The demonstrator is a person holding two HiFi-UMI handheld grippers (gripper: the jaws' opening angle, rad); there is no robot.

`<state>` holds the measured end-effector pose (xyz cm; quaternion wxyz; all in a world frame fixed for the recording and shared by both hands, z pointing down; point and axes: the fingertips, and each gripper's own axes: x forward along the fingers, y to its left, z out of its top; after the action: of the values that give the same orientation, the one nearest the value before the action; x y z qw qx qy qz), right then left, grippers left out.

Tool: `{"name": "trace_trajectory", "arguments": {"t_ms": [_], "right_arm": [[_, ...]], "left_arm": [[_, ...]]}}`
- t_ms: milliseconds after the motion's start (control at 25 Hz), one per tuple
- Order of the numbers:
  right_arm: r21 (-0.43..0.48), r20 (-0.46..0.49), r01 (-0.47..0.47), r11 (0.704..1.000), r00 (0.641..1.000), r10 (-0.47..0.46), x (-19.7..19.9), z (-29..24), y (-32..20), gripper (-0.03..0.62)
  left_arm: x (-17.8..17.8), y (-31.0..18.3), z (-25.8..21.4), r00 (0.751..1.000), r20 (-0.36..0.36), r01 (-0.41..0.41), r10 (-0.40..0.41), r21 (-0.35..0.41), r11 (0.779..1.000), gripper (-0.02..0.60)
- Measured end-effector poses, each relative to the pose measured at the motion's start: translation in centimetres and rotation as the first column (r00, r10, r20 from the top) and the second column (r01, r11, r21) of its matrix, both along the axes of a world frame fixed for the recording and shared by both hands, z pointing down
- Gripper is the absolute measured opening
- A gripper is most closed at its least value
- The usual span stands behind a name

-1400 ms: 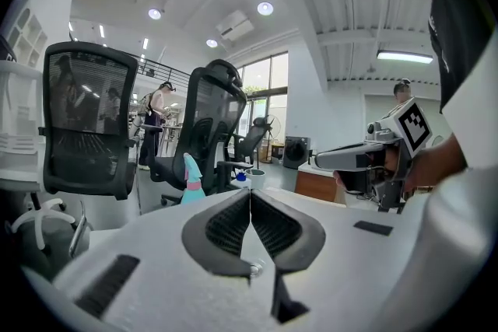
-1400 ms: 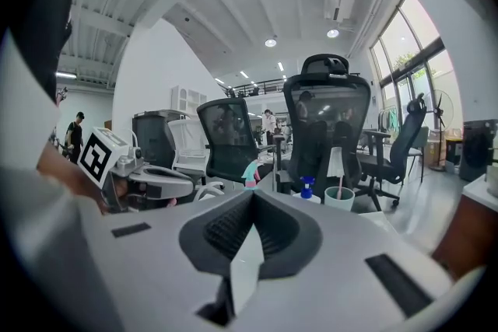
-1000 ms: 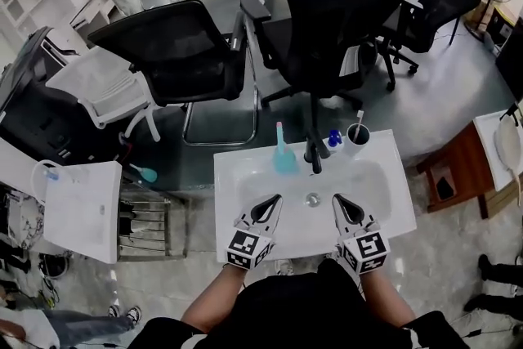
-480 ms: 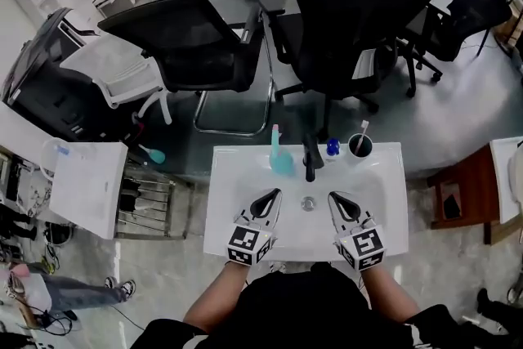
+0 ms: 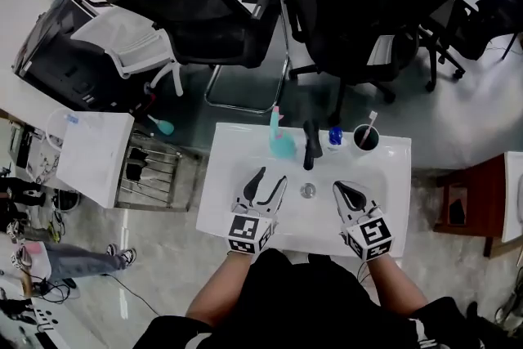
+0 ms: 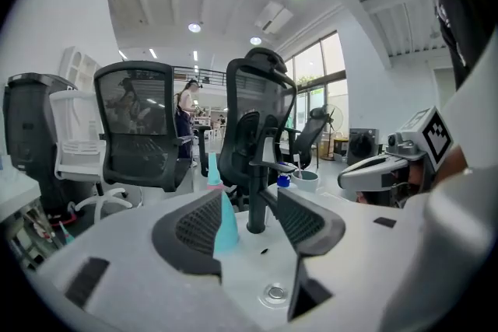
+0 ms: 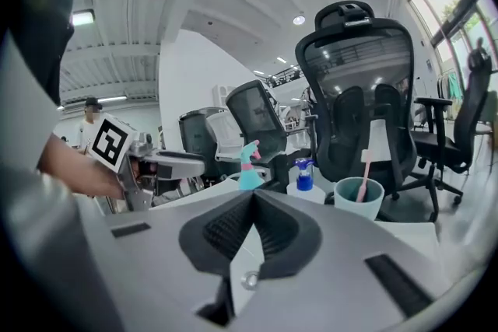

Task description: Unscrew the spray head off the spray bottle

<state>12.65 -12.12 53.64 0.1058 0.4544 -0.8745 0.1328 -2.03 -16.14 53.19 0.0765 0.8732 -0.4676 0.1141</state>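
Office chairs crowd the floor behind a white sink, over whose near half both claws hover. The left gripper has just been opening its jaws; they stand moderately spread, with nothing gripped or touched. In the left gripper view the gap frames only things farther back. The right gripper has its jaws pressed together on nothing. The teal spray bottle stands upright on the sink's back rim, just left of the black faucet. It lies ahead of the left gripper and apart from it, and ahead and to the left of the right one, farther off.
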Motion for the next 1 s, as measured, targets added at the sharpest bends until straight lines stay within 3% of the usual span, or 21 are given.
{"name": "trace_trajectory", "arguments": {"t_ms": [200, 360, 560, 720, 1000], "right_arm": [[-0.014, -0.015, 0.006, 1.000, 1.000, -0.006, -0.1, 0.7, -0.1, 0.005], [-0.021, -0.026, -0.019, 1.000, 0.999, 0.019, -0.6, 1.1, -0.8, 0.005], [-0.018, -0.042, -0.045, 0.999, 0.998, 0.045, -1.2, 1.1, -2.4, 0.005], [-0.039, -0.030, -0.066, 0.997, 0.997, 0.065, -1.3, 1.8, -3.0, 0.005], [-0.094, -0.017, -0.087, 0.992, 0.996, 0.086, -1.3, 3.4, -2.8, 0.005]], "left_arm": [[-0.7, -1.3, 2.1, 0.998, -0.014, 0.054, -0.054, -0.044, 0.998, 0.397], [-1.4, -2.9, 4.2, 0.998, -0.005, 0.063, -0.064, -0.079, 0.995, 0.463], [-1.1, -5.0, 6.6, 0.999, 0.020, 0.029, -0.027, -0.129, 0.991, 0.476], [-0.5, -6.6, 8.6, 1.000, -0.009, 0.003, -0.004, -0.176, 0.984, 0.476], [-0.3, -9.1, 10.3, 1.000, 0.004, 0.004, -0.004, -0.159, 0.987, 0.474]]}}
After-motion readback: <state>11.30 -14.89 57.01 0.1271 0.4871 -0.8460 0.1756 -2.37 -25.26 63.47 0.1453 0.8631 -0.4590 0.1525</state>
